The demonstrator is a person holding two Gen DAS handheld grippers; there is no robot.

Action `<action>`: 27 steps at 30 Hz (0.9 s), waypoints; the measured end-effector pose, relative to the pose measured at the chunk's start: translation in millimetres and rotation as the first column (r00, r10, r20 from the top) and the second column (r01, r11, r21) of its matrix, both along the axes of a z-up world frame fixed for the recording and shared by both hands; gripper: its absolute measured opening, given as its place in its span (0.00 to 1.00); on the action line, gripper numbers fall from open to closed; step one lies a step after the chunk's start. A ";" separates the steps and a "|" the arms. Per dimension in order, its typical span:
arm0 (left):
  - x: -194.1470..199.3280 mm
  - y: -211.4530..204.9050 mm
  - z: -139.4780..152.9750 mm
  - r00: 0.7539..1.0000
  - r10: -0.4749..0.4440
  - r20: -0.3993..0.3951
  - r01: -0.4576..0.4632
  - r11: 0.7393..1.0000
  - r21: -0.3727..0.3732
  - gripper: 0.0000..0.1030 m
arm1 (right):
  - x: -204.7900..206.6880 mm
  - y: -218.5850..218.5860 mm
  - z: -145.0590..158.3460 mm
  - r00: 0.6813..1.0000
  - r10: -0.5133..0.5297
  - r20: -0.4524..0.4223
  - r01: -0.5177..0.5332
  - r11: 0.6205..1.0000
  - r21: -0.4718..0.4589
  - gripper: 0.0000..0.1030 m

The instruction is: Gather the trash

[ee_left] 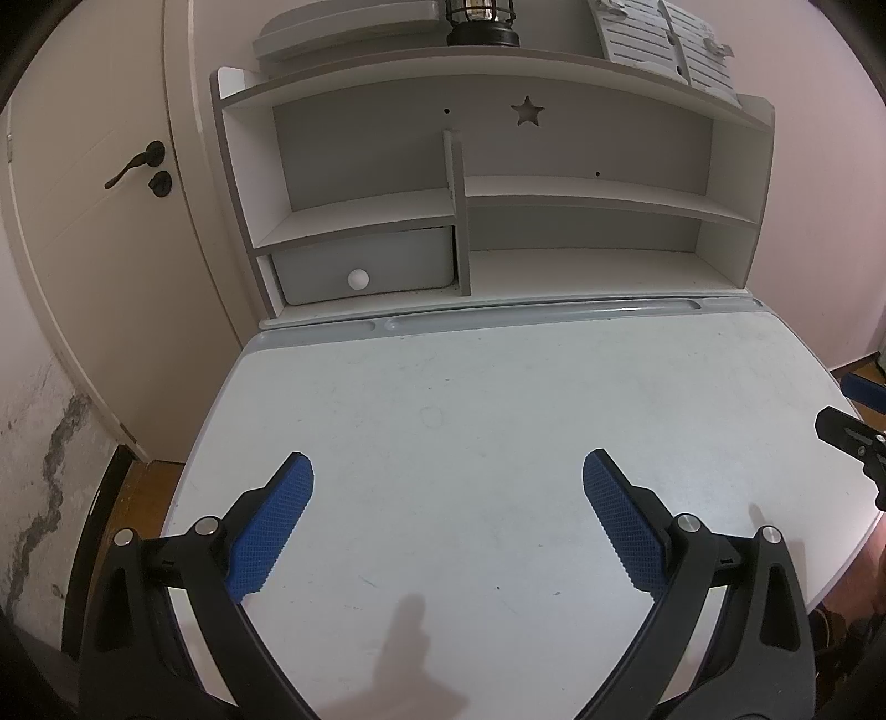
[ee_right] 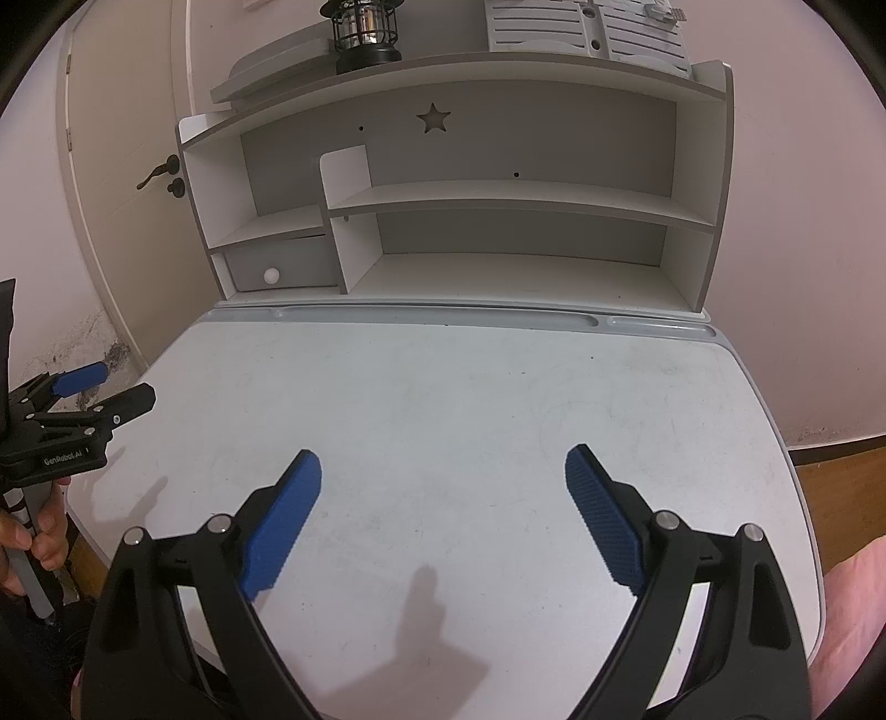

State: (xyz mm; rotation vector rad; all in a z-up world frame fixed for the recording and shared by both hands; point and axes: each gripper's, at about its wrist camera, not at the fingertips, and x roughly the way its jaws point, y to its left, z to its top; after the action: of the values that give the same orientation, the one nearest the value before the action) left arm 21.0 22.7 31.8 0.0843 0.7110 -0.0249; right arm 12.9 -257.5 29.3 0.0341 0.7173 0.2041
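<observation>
Left hand-held gripper (ee_left: 447, 487) hovering over the near edge of the tabletop (ee_left: 498, 399), jaws spread wide, nothing between the blue pads (ee_left: 271, 526). Right hand-held gripper (ee_right: 443, 482) likewise, wide apart and gripping nothing. No telling where any trash sits. Lantern (ee_right: 362, 33) up on the shelf unit (ee_right: 443, 194) along the far edge.

Left tool (ee_left: 448, 482) and right tool (ee_right: 443, 479) both wide open, tilted downward, side by side.
</observation>
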 end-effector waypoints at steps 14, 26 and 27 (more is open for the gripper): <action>3.2 -0.5 -1.6 1.000 -0.009 0.000 0.009 1.000 0.001 0.92 | -0.4 -0.1 -0.2 1.000 0.001 0.001 -0.001 1.000 0.000 0.84; 3.4 -0.7 -1.9 1.000 -0.010 -0.003 0.010 1.000 0.001 0.92 | -0.9 -0.6 -0.2 1.000 0.002 0.001 -0.002 1.000 -0.001 0.85; 3.3 -0.8 -1.9 1.000 -0.010 -0.003 0.010 1.000 0.001 0.92 | -0.8 -0.4 -0.3 1.000 0.000 0.000 0.000 1.000 -0.001 0.85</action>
State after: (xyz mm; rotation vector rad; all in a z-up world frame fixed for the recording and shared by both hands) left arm 24.3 21.9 29.8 0.0888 0.7134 -0.0340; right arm 12.1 -257.8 29.0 0.0326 0.7169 0.2039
